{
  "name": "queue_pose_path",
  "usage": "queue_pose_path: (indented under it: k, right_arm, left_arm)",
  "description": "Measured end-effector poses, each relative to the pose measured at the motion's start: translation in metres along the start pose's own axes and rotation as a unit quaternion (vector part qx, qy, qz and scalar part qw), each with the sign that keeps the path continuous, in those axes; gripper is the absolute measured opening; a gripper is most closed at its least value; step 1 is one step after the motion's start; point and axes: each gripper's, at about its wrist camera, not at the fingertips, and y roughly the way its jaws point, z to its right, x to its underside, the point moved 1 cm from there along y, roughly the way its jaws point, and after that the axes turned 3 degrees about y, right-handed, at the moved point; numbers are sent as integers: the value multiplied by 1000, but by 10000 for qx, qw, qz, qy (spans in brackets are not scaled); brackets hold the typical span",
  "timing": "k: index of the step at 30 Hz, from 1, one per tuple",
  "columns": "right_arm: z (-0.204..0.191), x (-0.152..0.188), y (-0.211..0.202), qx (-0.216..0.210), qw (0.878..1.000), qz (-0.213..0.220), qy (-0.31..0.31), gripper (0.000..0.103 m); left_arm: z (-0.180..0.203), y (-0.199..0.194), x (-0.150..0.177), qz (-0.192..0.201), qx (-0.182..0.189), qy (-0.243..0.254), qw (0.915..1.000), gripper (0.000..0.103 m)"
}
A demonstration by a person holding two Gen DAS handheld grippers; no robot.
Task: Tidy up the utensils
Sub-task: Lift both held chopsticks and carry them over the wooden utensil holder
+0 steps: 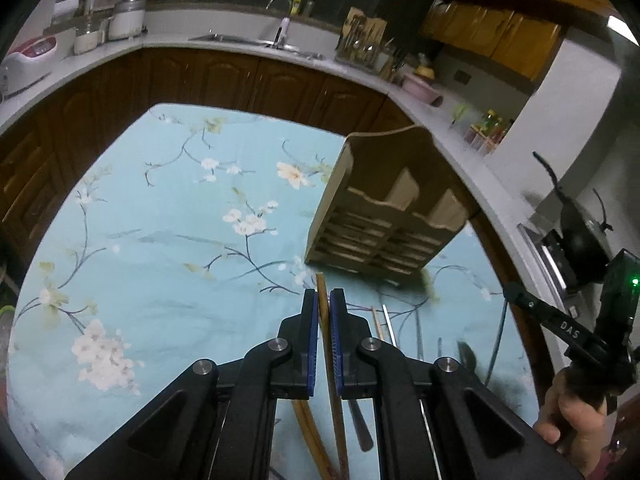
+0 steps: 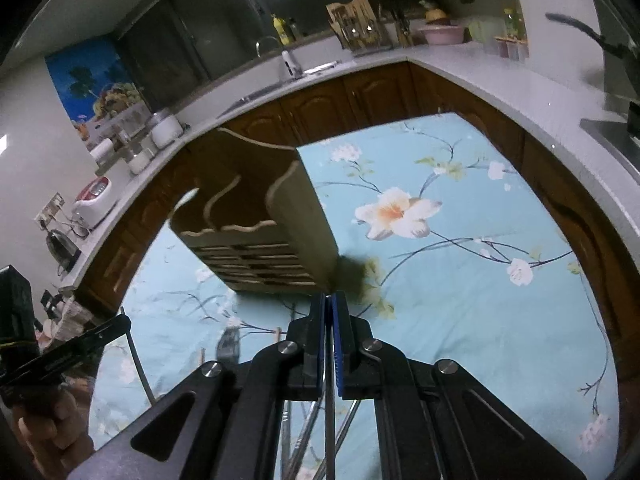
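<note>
My left gripper (image 1: 324, 300) is shut on a long wooden chopstick (image 1: 335, 408) that runs between its blue pads and pokes out past the tips. It hangs above the floral tablecloth (image 1: 160, 220), just short of the wooden utensil holder (image 1: 384, 208). My right gripper (image 2: 330, 304) is shut on a thin metal chopstick (image 2: 329, 420), with its tips close to the front corner of the same slatted holder (image 2: 260, 220). Loose utensils (image 1: 390, 328) lie on the cloth under both grippers, among them a spoon (image 1: 467, 354) and a fork (image 2: 229, 346).
A white kitchen counter (image 1: 224, 46) with brown cabinets wraps around the far side of the table. It carries a sink, a knife block (image 2: 356, 24), jars and a rice cooker (image 2: 94, 200). A hand (image 1: 572, 420) holds the other gripper's handle at the frame edge.
</note>
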Motion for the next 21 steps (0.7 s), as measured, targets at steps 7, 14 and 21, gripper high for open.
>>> queue_pose_path:
  k: [7,14,21]
  right_arm:
    - [-14,-1,-29,-76,9995,277,-119,3]
    - [-29,-5,-51,-183,9982,517,-247,3]
    - [-41,-10,-65,-281,9964,716,-350,3]
  left_arm:
    - [-3,-42,5,319,98,-54,9994,4]
    - [-2,-75,6,605,162,1,9980,4]
    - [-4,-94,6,790,233,-46,9966,4]
